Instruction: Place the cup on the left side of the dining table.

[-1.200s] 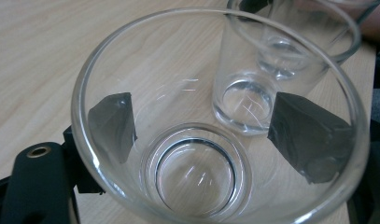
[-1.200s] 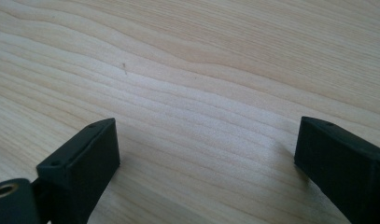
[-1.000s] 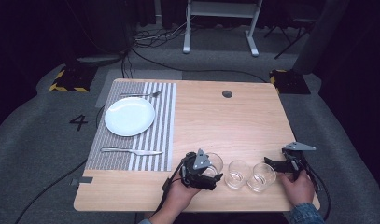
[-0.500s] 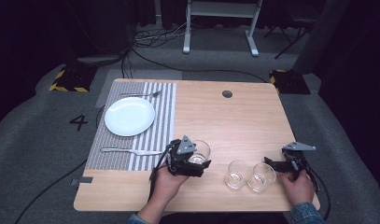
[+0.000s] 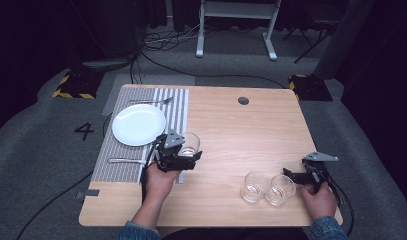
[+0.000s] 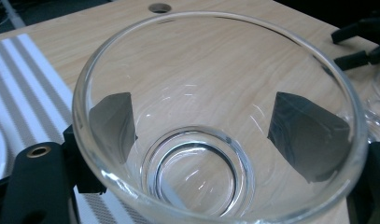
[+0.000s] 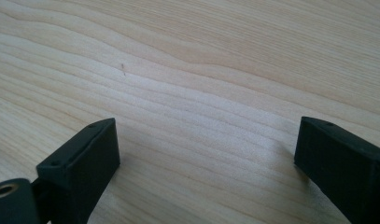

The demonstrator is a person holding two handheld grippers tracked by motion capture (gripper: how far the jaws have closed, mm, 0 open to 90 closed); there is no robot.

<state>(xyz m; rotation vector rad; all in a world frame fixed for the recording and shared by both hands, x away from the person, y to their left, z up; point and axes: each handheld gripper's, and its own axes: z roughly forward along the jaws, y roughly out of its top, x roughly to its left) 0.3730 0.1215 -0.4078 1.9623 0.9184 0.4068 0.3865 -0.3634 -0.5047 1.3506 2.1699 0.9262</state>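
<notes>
Judging from the layout, one of three glasses is being brought to the place setting. Nearest, two glasses (image 5: 254,186) (image 5: 281,189) are left on the desk (image 5: 241,130) beside the right gripper (image 5: 295,176), whose fingers (image 7: 87,158) are spread and empty. Farther on, a glass (image 5: 190,143) is clamped in the left gripper (image 5: 187,156) at the striped mat's (image 5: 178,102) edge, near the plate (image 5: 138,124); setting down remains.
</notes>
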